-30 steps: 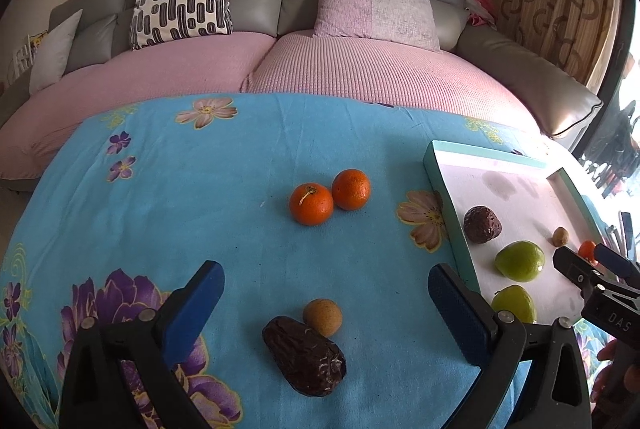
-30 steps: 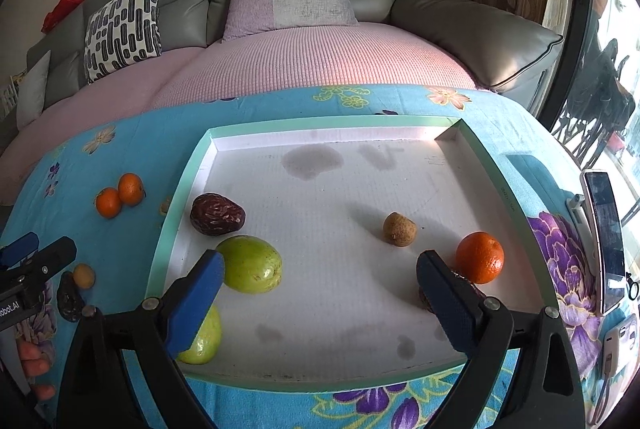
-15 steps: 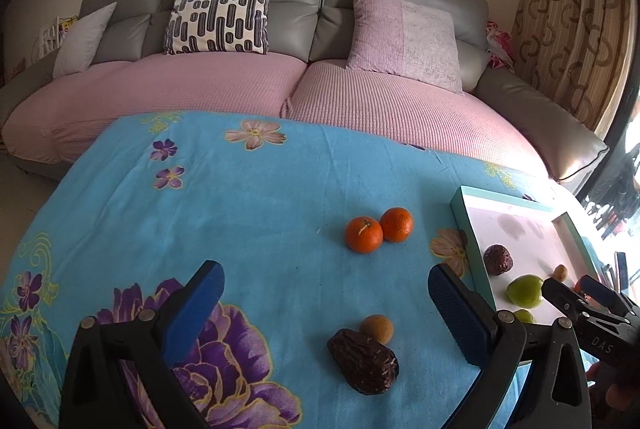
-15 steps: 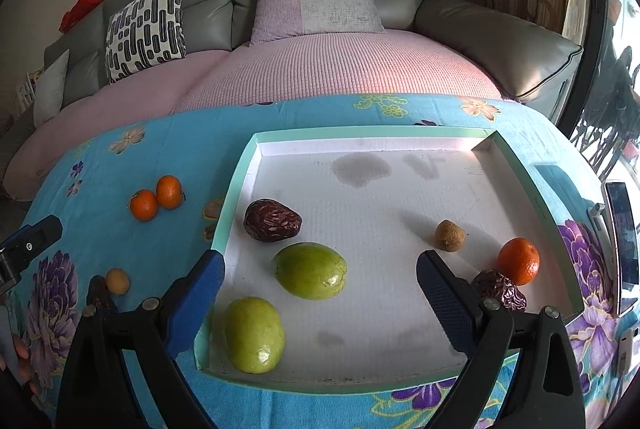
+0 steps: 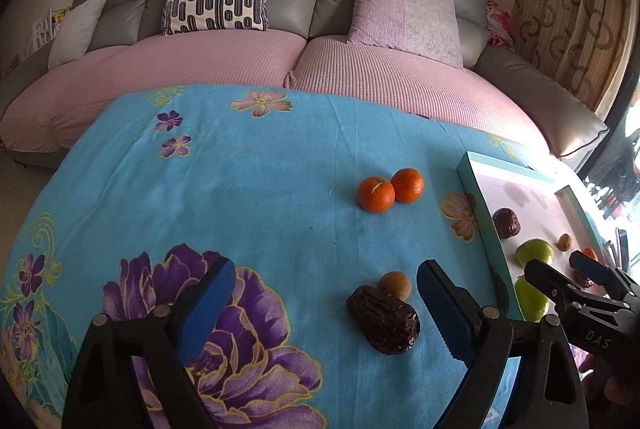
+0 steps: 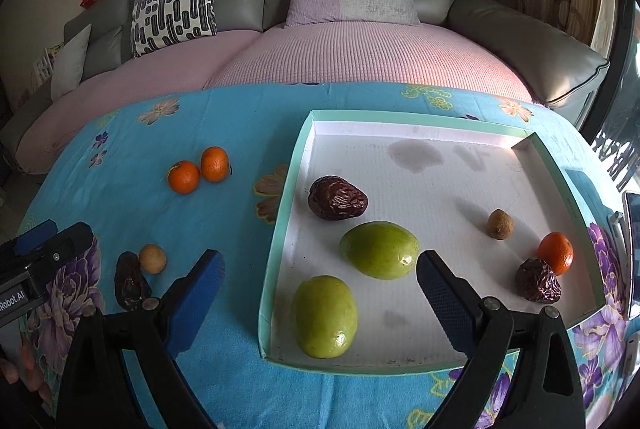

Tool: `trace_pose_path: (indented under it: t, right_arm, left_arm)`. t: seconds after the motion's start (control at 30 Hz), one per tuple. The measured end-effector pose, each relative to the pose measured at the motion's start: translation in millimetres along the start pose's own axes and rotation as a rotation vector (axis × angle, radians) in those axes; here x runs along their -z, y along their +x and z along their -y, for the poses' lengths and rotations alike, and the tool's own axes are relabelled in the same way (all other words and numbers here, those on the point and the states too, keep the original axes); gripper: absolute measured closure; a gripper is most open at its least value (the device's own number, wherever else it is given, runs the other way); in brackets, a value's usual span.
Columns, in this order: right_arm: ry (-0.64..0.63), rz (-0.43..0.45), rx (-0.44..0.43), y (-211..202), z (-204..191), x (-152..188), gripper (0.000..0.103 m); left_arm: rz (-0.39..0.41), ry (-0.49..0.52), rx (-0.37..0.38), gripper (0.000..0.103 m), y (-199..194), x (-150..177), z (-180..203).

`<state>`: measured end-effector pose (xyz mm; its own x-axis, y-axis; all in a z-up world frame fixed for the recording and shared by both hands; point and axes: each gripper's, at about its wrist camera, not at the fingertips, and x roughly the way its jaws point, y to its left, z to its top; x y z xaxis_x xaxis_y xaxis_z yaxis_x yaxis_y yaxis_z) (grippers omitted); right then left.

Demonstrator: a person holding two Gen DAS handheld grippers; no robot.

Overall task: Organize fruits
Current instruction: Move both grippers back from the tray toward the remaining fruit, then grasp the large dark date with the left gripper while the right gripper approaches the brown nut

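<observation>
A mint-edged white tray (image 6: pixel 280 229) (image 5: pixel 476 189) holds two green fruits (image 6: pixel 379 249), two dark dates (image 6: pixel 337 197), a small brown longan (image 6: pixel 499 224) and a tangerine (image 6: pixel 556 253). On the blue cloth lie two tangerines (image 5: pixel 376 193) (image 6: pixel 184 177), a dark date (image 5: pixel 384 319) (image 6: pixel 128 285) and a longan (image 5: pixel 395 284) (image 6: pixel 152 258). My left gripper (image 5: pixel 324 305) is open and empty, with the loose date and longan just inside its right finger. My right gripper (image 6: pixel 318 287) is open and empty, above the tray's near left corner.
A grey sofa with pink covers and cushions (image 5: pixel 216 1) runs along the far side of the table. A phone (image 6: pixel 632 245) lies at the table's right edge. The blue flowered cloth (image 5: pixel 220 209) covers the table's left half.
Both grippers have pulled back and up, so the scene looks smaller. In the left view the date and longan shifted right; in the right view the tray shifted right. No fruit moved.
</observation>
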<state>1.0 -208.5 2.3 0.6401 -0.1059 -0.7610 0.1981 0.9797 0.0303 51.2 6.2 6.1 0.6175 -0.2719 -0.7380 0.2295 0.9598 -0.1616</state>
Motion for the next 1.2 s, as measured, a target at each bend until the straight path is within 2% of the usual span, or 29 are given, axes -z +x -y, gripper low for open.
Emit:
trace_pose_path:
  t: [0.07, 0.17, 0.27, 0.37, 0.43, 0.5, 0.67, 0.9, 1.2]
  right_arm:
    - [0.006, -0.005, 0.011, -1.3, 2.1, 1.8, 0.006]
    - [0.013, -0.006, 0.023, -4.1, 5.9, 4.5, 0.006]
    - [0.012, -0.003, 0.032, -5.6, 7.7, 4.8, 0.006]
    - [0.012, -0.003, 0.033, -5.8, 9.0, 4.6, 0.006]
    - [0.009, -0.005, 0.036, -5.5, 9.5, 4.9, 0.006]
    - [0.006, -0.007, 0.038, -5.2, 10.2, 5.2, 0.006]
    - [0.006, -0.009, 0.042, -4.8, 11.1, 4.7, 0.006]
    - [0.0, -0.018, 0.043, -3.0, 10.6, 5.9, 0.006]
    - [-0.002, -0.013, 0.048, -2.3, 10.2, 6.3, 0.006]
  left_arm:
    - [-0.029, 0.005, 0.021, 0.011, 4.8, 6.0, 4.2]
    - [-0.072, 0.009, 0.059, 0.018, 12.6, 13.1, 10.4]
    - [-0.111, 0.013, 0.083, 0.021, 21.8, 17.6, 15.9]
    - [-0.137, 0.017, 0.104, 0.034, 29.2, 21.0, 19.8]
    - [-0.156, 0.021, 0.113, 0.034, 35.5, 23.3, 22.6]
    - [-0.175, 0.021, 0.123, 0.043, 41.7, 25.3, 24.3]
    - [-0.182, 0.015, 0.124, 0.051, 45.9, 26.0, 23.8]
    - [-0.178, 0.0, 0.136, 0.052, 44.3, 24.2, 22.1]
    - [-0.119, -0.033, 0.133, 0.052, 29.3, 14.7, 15.1]
